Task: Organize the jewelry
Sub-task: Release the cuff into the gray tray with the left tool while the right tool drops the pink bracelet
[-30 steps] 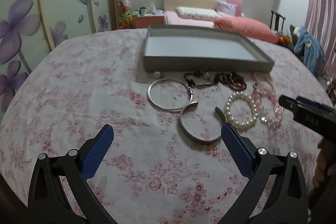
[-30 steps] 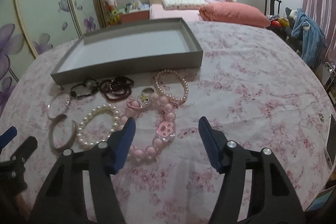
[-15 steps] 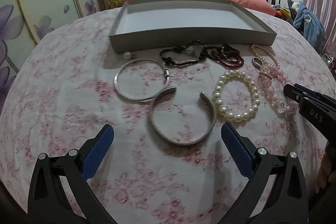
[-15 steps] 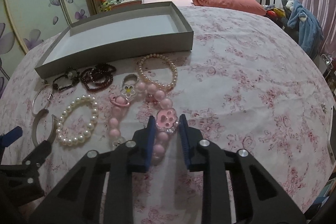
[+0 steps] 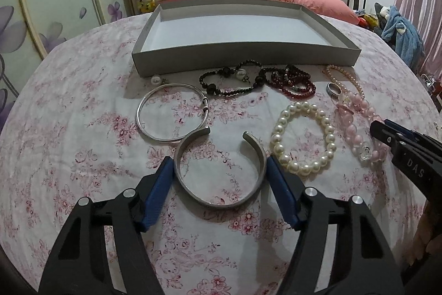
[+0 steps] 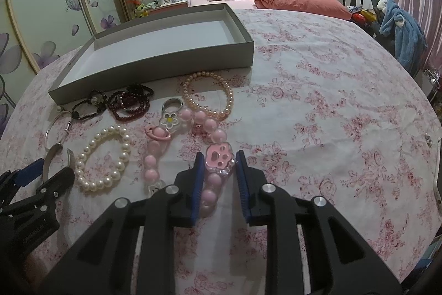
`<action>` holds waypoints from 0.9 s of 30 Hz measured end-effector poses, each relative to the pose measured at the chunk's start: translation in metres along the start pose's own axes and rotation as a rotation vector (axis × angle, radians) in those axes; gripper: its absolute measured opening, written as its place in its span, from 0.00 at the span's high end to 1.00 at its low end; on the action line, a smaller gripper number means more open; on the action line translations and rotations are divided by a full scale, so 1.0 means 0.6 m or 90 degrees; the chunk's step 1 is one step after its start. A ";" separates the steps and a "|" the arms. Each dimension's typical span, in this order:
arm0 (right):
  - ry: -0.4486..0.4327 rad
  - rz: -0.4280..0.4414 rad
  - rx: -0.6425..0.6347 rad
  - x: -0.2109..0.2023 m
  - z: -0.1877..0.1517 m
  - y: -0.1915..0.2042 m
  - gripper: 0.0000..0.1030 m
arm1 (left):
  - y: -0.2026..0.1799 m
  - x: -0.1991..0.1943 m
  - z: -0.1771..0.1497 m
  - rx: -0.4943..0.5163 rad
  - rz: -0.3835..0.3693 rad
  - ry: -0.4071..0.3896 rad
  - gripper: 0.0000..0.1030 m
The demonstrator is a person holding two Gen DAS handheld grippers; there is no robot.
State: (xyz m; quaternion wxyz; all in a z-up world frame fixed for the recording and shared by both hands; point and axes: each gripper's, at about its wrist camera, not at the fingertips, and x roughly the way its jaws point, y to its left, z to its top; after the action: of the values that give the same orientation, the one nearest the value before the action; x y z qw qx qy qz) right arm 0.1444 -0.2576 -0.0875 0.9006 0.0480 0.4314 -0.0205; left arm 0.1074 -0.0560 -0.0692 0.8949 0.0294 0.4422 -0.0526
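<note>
The silver cuff bangle (image 5: 219, 170) is lying flat on the floral cloth (image 5: 83, 156), its gap facing the grey tray (image 5: 243, 53). The left gripper (image 5: 219, 170) has just been closing, pads touching its sides. The right gripper (image 6: 219, 170) is pinching the pink bead strand (image 6: 212, 184) (running lengthwise toward the camera).

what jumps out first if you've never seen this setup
A spread of jewelry on a pink floral bedspread, in front of an empty grey tray. The left gripper has just been closing its jaws around an open silver cuff, while the right gripper straddles a pink bead bracelet below its paw charm.
</note>
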 end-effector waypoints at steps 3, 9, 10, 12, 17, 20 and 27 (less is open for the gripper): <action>0.000 0.003 0.005 0.000 0.000 -0.001 0.76 | 0.003 0.000 0.001 0.001 0.001 0.001 0.33; -0.001 0.012 0.014 0.000 0.001 -0.006 0.77 | 0.012 -0.003 0.000 -0.012 -0.009 0.001 0.34; -0.002 0.016 0.019 -0.002 0.001 -0.008 0.77 | 0.013 -0.004 -0.003 -0.015 -0.010 0.000 0.34; -0.006 0.027 0.027 -0.004 0.001 -0.010 0.78 | 0.021 -0.007 -0.006 -0.021 -0.013 -0.001 0.34; -0.044 0.060 0.037 -0.025 0.001 -0.012 0.78 | 0.038 -0.013 -0.010 -0.038 -0.016 -0.007 0.34; -0.073 0.089 0.040 -0.043 0.006 -0.009 0.78 | 0.044 -0.018 -0.010 -0.047 -0.016 -0.014 0.34; -0.122 0.136 0.025 -0.077 0.005 0.014 0.78 | 0.050 -0.029 -0.009 -0.057 -0.012 -0.035 0.34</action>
State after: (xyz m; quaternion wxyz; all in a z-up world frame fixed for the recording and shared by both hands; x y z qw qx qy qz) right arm 0.1183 -0.2495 -0.0493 0.9335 0.1093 0.3356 0.0625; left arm 0.0961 -0.0243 -0.0587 0.9065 -0.0164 0.4197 -0.0420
